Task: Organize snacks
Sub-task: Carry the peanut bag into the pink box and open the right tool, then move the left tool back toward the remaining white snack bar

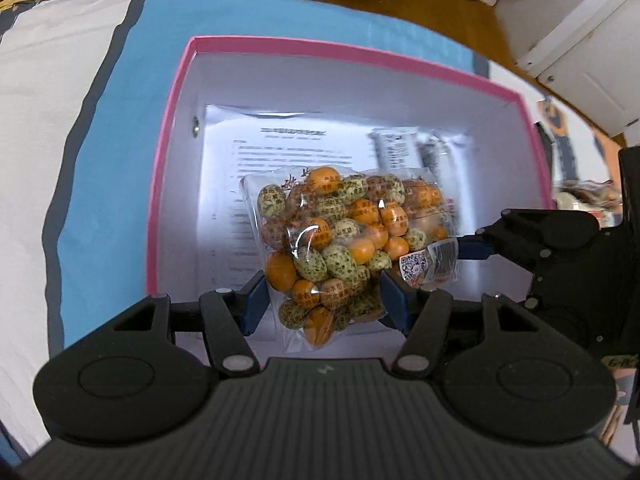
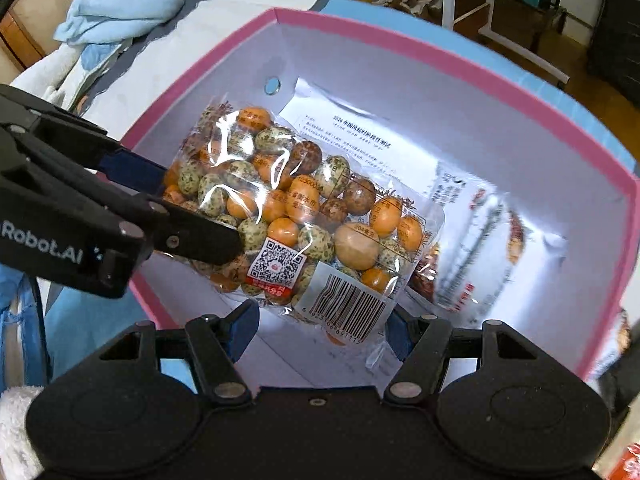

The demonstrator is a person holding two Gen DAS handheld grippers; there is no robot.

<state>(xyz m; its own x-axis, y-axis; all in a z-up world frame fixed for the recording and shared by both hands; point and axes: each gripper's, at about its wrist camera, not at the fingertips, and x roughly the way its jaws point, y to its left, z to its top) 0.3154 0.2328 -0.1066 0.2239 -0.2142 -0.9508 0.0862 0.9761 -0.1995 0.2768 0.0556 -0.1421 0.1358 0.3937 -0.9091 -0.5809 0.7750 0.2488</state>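
Observation:
A clear bag of orange and speckled green coated nuts (image 1: 332, 240) hangs over an open box with a pink rim (image 1: 320, 46) and white inside. My left gripper (image 1: 322, 296) is shut on the bag's near end, its blue pads pressing both sides. My right gripper (image 1: 464, 246) holds the end with the barcode. In the right wrist view the bag (image 2: 288, 208) stretches between the right gripper (image 2: 320, 330) at the bottom and the left gripper (image 2: 180, 204) coming in from the left. A printed sheet (image 2: 360, 128) and another snack packet (image 2: 472, 240) lie in the box (image 2: 400, 40).
The box rests on a blue and white bed cover (image 1: 100, 160). A light blue plush toy (image 2: 120, 4) lies beyond the box. More snack packs (image 1: 580, 196) lie to the box's right. White furniture (image 1: 580, 40) and a wooden floor lie beyond the bed.

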